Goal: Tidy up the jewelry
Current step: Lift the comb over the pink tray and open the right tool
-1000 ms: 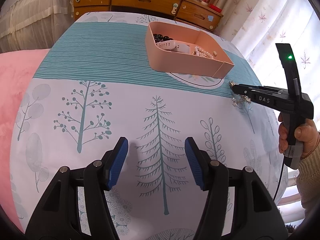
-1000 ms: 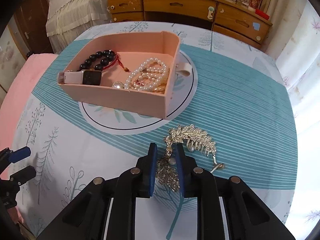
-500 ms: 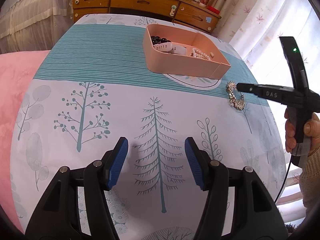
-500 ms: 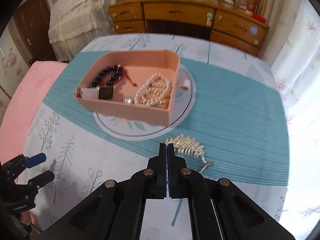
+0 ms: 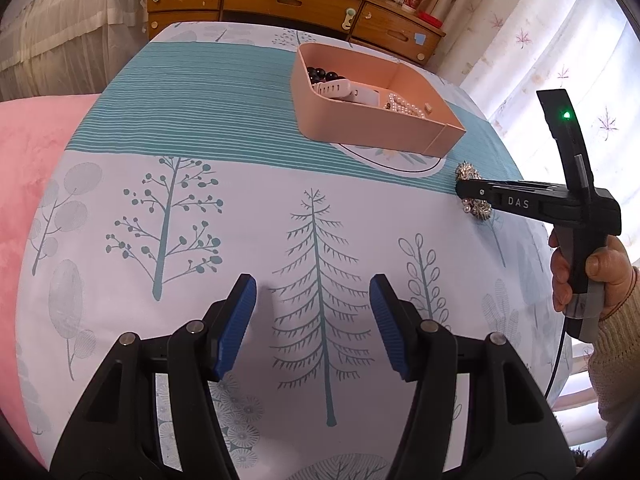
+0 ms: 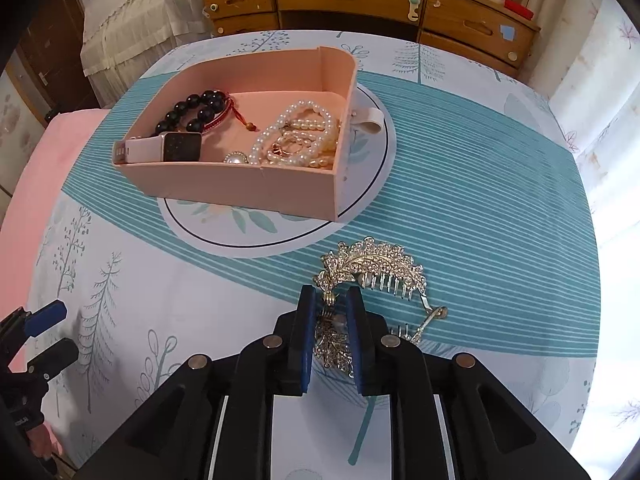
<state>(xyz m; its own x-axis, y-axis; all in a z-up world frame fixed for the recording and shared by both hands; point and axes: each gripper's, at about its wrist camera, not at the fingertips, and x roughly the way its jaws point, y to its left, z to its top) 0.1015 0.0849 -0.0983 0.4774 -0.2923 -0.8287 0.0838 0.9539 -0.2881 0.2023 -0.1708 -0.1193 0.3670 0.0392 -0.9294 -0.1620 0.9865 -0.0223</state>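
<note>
Now, from the left wrist view, the left gripper (image 5: pixel 312 312) tilts down over the tree-print cloth (image 5: pixel 200 200) near the table's close edge, blue pads (image 5: pixel 236 320) well apart with nothing between them. Toward the right edge a hand (image 5: pixel 596 276) grips the right gripper (image 5: pixel 466 191), its tip down on the silver hair comb (image 5: pixel 478 208).

From the right wrist view, that gripper (image 6: pixel 331 320) points steeply down, its jaws opening with the comb's (image 6: pixel 376 264) leafy end between them; whether the pads press it I cannot tell. The comb lies just in front of the pink tray (image 6: pixel 240 188), which holds a pearl necklace (image 6: pixel 296 136), a black bead bracelet (image 6: pixel 192 110) and a watch (image 6: pixel 160 148).
</note>
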